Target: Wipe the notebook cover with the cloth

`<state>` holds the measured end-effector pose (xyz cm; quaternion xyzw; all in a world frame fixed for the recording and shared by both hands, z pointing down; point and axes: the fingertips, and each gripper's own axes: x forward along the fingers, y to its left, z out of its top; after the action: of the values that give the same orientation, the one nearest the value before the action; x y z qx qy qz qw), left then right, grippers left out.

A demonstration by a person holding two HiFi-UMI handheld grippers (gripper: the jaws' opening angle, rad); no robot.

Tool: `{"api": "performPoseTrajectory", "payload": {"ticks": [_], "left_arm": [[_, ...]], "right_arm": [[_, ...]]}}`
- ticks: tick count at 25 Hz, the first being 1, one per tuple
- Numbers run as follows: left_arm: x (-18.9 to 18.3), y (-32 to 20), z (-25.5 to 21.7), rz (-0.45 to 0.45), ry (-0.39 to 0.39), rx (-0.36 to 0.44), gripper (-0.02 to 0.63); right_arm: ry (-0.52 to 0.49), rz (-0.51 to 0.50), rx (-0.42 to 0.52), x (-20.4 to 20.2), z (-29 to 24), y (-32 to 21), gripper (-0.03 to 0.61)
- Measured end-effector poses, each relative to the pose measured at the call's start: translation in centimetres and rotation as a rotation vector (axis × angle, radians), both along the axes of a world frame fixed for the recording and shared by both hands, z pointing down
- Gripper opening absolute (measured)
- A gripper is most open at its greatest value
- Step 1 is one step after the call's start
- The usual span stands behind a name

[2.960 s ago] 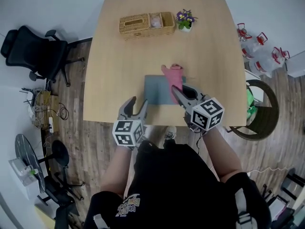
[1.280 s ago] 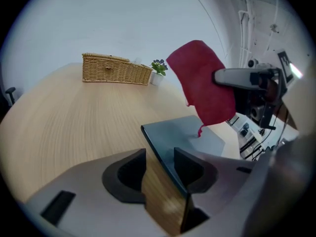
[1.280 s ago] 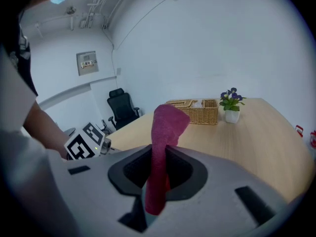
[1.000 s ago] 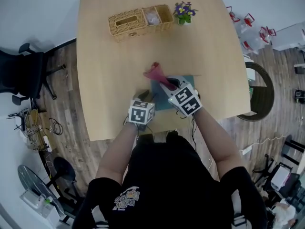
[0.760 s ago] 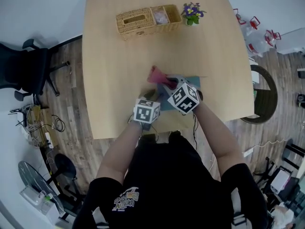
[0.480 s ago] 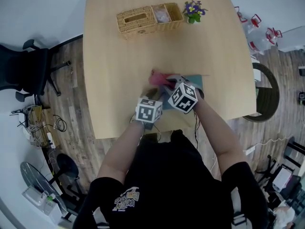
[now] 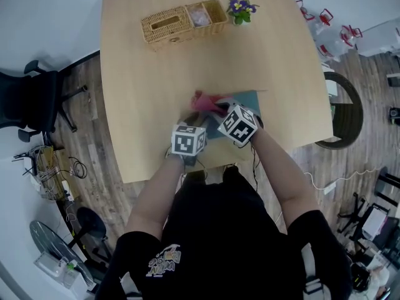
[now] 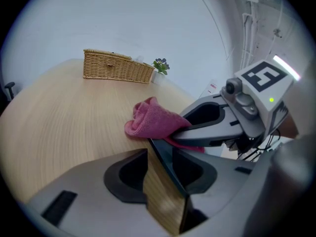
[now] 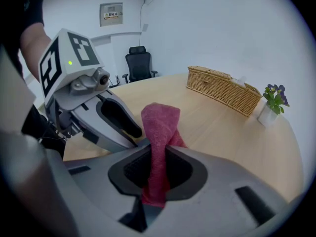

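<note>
The notebook (image 7: 251, 99) lies flat on the pale wooden bench (image 7: 137, 74), near the edge closest to the person. Its cover is a dull blue-green, plain and smooth. In the left gripper view it looks almost black and slightly glossy, with a thin straight edge. Both tools cover much of it from above, leaving only its far right part bare.

The cloth (image 9: 160, 122) is a deep pink terry towel, bunched into a thick roll. The right hand-held gripper (image 9: 157, 154) is clenched on it. The jaws pinch the roll at its middle, so the upper end stands up and forward in a soft fold and a short tail hangs below. Seen from the head view, the cloth sits over the left part of the notebook.

The left hand-held gripper (image 8: 160, 154) is just beside it, angled down at the near left corner of the notebook. Its jaws have just been closing and stand apart, straddling the cover's edge, with bare bench visible between one jaw and that edge. No pad visibly presses on the cover.

A wicker basket (image 7: 181, 24) and a small potted flower (image 7: 239, 8) stand at the bench's far side, well apart from the notebook.
</note>
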<state>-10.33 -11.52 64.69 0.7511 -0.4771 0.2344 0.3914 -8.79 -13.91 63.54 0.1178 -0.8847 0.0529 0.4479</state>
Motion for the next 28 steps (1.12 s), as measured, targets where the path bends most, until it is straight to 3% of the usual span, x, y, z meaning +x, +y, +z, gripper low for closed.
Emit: {"api": "performPoseTrajectory", "payload": {"ticks": [14, 21, 28], "left_arm": [[0.0, 0.3, -0.1, -0.002, -0.008, 0.004, 0.153], [0.1, 0.4, -0.4, -0.002, 0.001, -0.002, 0.152], [0.0, 0.3, -0.3, -0.003, 0.006, -0.009, 0.149]], "right_arm": [[-0.032, 0.158, -0.076, 2.2, 0.0, 4.4, 0.069], [-0.117, 0.309, -0.194, 2.5, -0.1, 6.2, 0.069], [-0.195, 0.392, -0.311, 2.7, 0.1, 8.1, 0.069]]}}
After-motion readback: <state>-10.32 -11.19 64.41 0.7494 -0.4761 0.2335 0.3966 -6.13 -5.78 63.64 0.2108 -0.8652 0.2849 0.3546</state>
